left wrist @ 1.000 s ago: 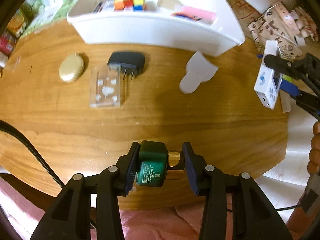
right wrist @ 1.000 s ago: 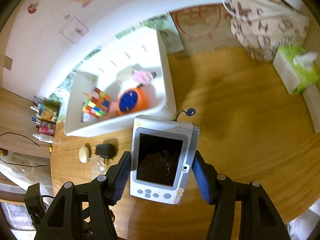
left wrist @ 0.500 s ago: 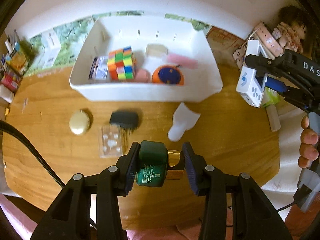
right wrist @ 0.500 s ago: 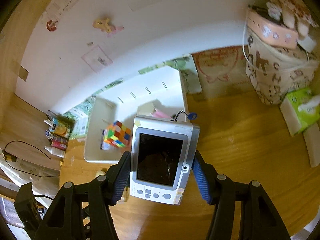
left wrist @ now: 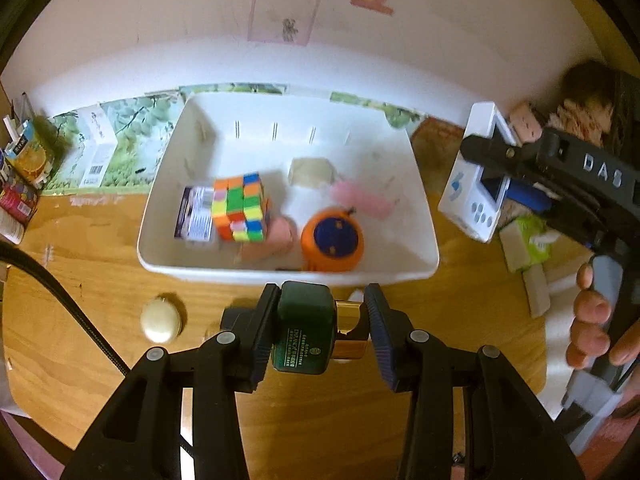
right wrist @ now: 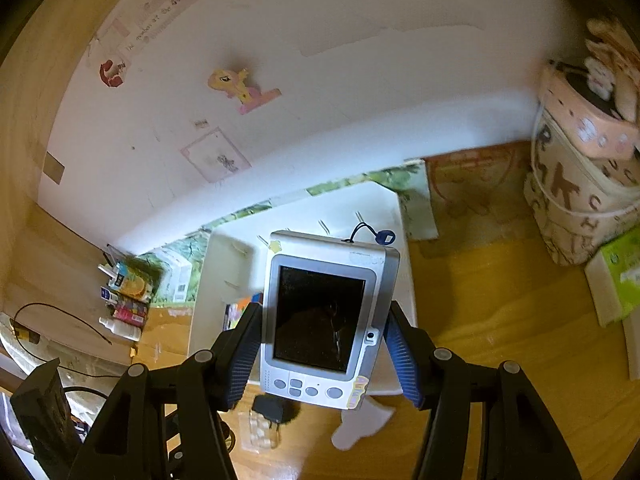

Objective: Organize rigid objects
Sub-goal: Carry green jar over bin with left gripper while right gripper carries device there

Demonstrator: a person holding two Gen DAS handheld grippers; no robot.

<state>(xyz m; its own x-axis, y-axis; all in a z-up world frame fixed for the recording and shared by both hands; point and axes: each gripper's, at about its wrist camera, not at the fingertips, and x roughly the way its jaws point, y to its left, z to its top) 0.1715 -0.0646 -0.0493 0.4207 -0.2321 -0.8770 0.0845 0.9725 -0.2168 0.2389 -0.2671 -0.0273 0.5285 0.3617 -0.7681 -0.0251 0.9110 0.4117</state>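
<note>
My left gripper [left wrist: 320,300] is shut on a small dark green bottle [left wrist: 306,328] with a gold part, held above the wooden table just in front of the white bin [left wrist: 280,274]. The bin holds a colour cube [left wrist: 240,208], an orange and blue round thing [left wrist: 332,240], a pink piece and a small pack. My right gripper [right wrist: 324,312] is shut on a white handheld device [right wrist: 320,320] with a dark screen, its sides between the blue pads. From the left wrist view that device [left wrist: 476,184] hangs in the air to the right of the bin.
A cream oval object [left wrist: 160,318] lies left of my left fingers. A black adapter [right wrist: 272,408], a clear case [right wrist: 260,432] and a white flat piece [right wrist: 360,424] lie on the table before the bin. A green tissue pack [left wrist: 528,236], a patterned bag [right wrist: 580,192] and cartons [left wrist: 24,156] flank the bin.
Both grippers have risen and tipped up while keeping their loads. The bin has slid down in both views, nearer the fingers, and more of the wall shows.
</note>
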